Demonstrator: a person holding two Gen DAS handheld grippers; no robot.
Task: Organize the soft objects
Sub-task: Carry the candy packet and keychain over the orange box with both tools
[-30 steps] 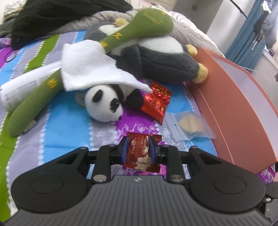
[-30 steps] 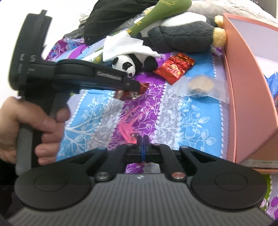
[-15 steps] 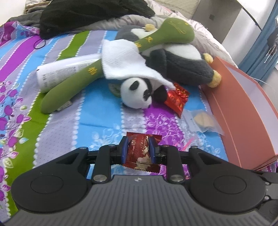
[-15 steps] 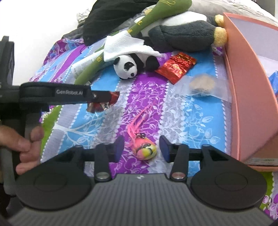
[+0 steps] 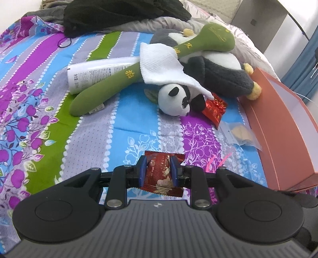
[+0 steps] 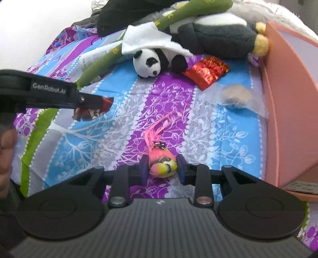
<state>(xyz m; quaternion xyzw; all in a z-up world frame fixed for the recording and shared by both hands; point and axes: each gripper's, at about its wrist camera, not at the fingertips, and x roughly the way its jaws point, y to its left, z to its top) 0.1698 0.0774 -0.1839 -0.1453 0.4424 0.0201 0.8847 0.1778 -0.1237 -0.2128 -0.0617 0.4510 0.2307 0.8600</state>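
My left gripper point(image 5: 158, 168) is shut on a dark red snack packet point(image 5: 163, 174) and holds it above the bedspread; the packet also shows in the right wrist view point(image 6: 93, 109). My right gripper point(image 6: 162, 168) is open, its jaws on either side of a small pink and yellow bird toy point(image 6: 162, 161) with pink feathers, lying on the bed. Farther back lie a small panda plush point(image 5: 176, 99), a white cloth point(image 5: 165, 65), a long green plush point(image 5: 139, 65) and a large grey penguin plush point(image 5: 222, 73).
An orange box point(image 5: 278, 127) stands open along the right. A shiny red packet point(image 5: 214, 109), a clear bag with a biscuit point(image 5: 240, 135) and a white tube point(image 5: 95, 73) lie on the bedspread. Dark clothes point(image 5: 123, 13) are heaped at the back.
My right gripper opened from shut and now straddles the bird toy. My left gripper drew back to the left with the snack packet still held.
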